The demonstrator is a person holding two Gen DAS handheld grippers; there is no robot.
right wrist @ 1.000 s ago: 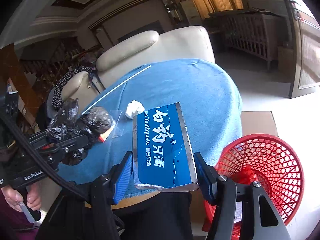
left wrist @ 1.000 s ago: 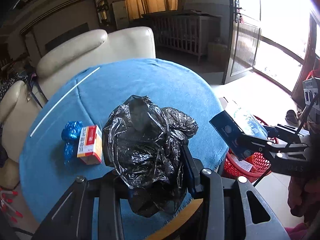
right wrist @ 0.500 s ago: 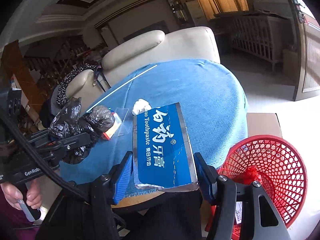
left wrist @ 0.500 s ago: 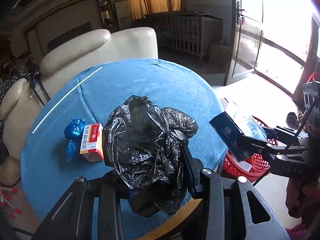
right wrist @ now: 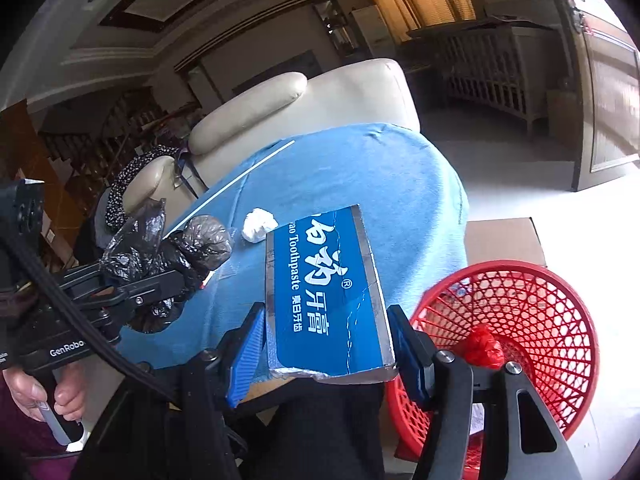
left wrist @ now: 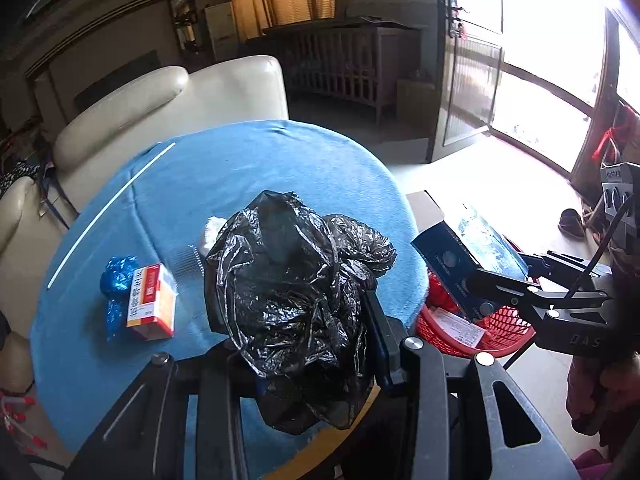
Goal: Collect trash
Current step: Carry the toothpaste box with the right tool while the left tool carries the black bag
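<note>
**Both grippers loaded, drifting toward the basket; nothing dropped yet**

Landmark = red basket (right wrist: 516, 332) on the floor, just off the table edge.

Left gripper (left wrist: 304, 336): jaws clamped on the black plastic bag (left wrist: 288, 292); bag bulges out above and hangs below the fingers; grip looks solid; it hangs over the near edge of the blue-clothed table (left wrist: 256, 168), left of the basket, not yet over it.

Right gripper (right wrist: 326, 344): jaws closed flat on the sides of the blue toothpaste box (right wrist: 326, 292); box held level, just left of the basket rim, short of the opening.

Change over the last second: small; both views slide a bit, table contents shift right in the left wrist view, and in the right wrist view the basket sits slightly more to the right; grips unchanged; so this reads as carry phase, slow translation, no release.

Basket already holds a red wad (right wrist: 482, 346) and some paper.

Left on the table, all far side from the basket: orange medicine box (left wrist: 152, 302), blue crumpled wrapper (left wrist: 116, 276), white tissue ball (right wrist: 259, 225), white straw (left wrist: 108, 216).

Judgement: two items nearly done, about four to go; next move needs the right gripper carried over the basket opening before opening, else the box clips the rim.
</note>
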